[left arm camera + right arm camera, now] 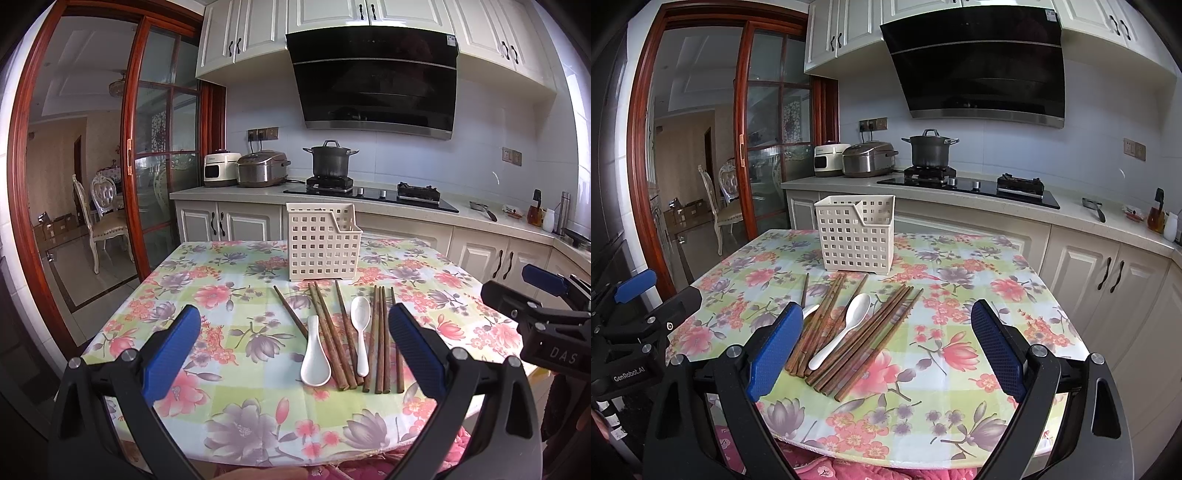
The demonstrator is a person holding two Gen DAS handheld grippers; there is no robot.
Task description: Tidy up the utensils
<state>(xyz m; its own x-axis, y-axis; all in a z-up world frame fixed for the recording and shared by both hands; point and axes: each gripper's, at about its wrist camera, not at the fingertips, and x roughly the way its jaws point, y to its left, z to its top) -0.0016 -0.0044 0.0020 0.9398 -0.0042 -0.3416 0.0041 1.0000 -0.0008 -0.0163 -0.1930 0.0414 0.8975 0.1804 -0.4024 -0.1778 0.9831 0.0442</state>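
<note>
Several brown wooden chopsticks [334, 336] [864, 339] lie side by side on the floral tablecloth, with two white ceramic spoons among them: one [314, 354] on the left, one [361, 332] [842, 325] in the middle. Behind them stands a cream lattice utensil basket [323, 242] [857, 236], upright. My left gripper [295, 350] is open above the near part of the table, nothing between its fingers. My right gripper [886, 350] is open too, and empty, hovering over the near ends of the chopsticks. Each gripper shows at the edge of the other's view: right gripper [546, 314], left gripper [631, 317].
The table [207, 280] ends in a rounded near edge. Beyond it runs a counter with a rice cooker [263, 168], a smaller white cooker [221, 170], a dark pot [330, 158] on the hob and a range hood above. A glass sliding door and a chair [107, 221] are left.
</note>
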